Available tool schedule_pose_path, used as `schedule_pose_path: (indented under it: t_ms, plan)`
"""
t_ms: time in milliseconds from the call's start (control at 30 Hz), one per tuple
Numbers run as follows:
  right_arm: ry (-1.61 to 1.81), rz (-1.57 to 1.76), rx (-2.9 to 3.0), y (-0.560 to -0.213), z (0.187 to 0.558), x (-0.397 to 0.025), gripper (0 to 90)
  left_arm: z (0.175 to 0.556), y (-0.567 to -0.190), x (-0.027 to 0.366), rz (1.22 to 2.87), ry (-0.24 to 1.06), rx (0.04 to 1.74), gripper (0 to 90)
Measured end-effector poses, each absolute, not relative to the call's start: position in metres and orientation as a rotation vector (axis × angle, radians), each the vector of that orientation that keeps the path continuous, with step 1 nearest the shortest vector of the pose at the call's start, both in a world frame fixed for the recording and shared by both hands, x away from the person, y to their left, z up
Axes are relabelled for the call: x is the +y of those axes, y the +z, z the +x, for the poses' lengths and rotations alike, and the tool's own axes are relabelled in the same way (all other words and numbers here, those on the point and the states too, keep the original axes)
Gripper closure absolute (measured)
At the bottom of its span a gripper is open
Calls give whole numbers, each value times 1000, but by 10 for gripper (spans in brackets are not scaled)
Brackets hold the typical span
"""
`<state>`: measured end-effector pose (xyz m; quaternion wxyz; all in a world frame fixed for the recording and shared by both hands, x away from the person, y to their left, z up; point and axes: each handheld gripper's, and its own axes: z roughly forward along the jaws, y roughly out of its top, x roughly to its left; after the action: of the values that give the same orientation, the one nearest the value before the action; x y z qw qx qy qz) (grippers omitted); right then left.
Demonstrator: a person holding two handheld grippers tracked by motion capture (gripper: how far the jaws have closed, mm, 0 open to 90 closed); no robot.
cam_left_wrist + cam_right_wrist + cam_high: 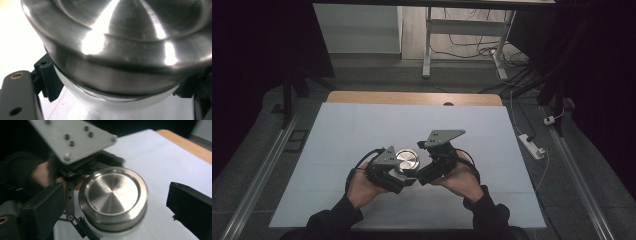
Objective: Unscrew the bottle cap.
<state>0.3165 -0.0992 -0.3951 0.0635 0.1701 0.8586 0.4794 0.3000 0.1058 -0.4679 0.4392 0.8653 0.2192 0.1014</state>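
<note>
Here, low in the middle of the high view, the left gripper (404, 176) holds a white container with a steel lid (407, 160) above the white sheet (362, 130) on the table. In the left gripper view the lid (120, 42) spreads across the upper frame, its top and right edges cut off, with a strip of the white body below it; the 2 black jaws press on the body from lower left and lower right, so they are clamped on it. The rest of the body is out of frame.

In the right gripper view the lid (113, 196) sits at lower centre, its brushed top facing the camera. The right gripper (120, 202) has 1 jaw at lower left and 1 at the right edge, spread wide on either side of the lid and not touching it. The left gripper's grey plate (72, 137) fills the upper left, blurred, with a hand (40, 175) dim beneath it. In the high view the right gripper (424, 176) lies just right of the lid, its jaw tips hard to make out against the dark housings.
</note>
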Motion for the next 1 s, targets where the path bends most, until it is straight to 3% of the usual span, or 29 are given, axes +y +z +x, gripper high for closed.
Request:
schedule_pose_path:
  t_ms: [300, 400, 633, 1000]
  plan:
    - [1302, 559, 2488, -404, 301, -75, 88, 297, -468, 102, 2140, 295, 619, 156]
    - [1269, 561, 2488, -409, 301, -72, 156, 295, -466, 100, 2143, 290, 596, 156]
    - [1362, 502, 2573, -406, 306, -81, 182, 297, -464, 105, 2140, 188, 470, 155]
    - [1535, 112, 2724, -407, 314, -97, 182, 294, -461, 107, 2154, 69, 250, 156]
